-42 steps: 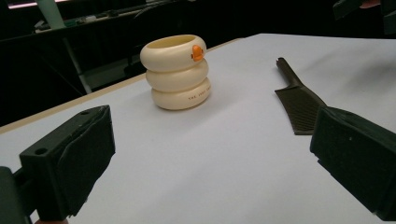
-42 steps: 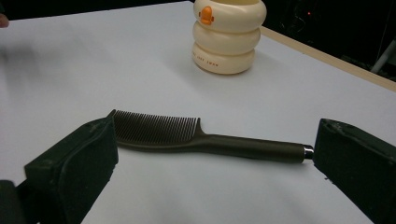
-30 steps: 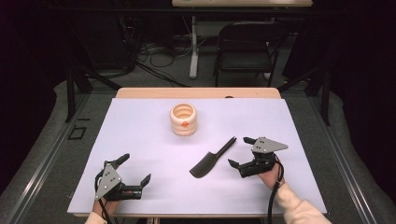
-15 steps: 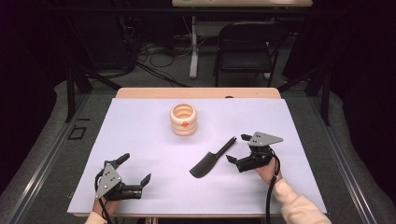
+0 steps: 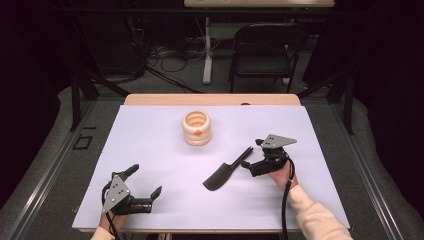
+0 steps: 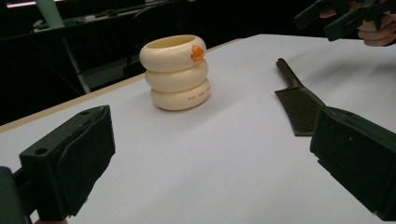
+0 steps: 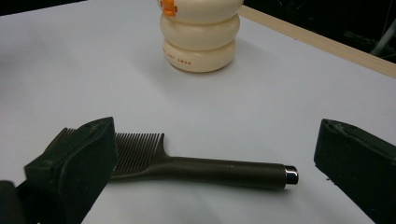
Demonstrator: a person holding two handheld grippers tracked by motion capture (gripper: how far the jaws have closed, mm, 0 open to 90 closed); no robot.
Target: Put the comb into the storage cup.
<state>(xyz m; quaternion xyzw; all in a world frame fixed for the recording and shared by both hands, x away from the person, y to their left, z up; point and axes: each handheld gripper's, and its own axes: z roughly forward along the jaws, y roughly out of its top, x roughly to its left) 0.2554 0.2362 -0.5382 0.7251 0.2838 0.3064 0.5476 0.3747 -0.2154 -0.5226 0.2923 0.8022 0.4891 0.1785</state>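
A black comb lies flat on the white table, its handle pointing toward the back right. My right gripper is open, just right of the handle, its jaws standing on either side of the handle and not touching it. A cream ribbed cup with an orange beak stands upright behind the comb. My left gripper rests open at the front left with nothing between its jaws.
A wooden table edge runs along the back. A black chair and cables on the floor lie beyond it. White tabletop spreads between the two grippers.
My right gripper has moved down and left, closer to the comb's handle. The left gripper, comb and cup have stayed put.
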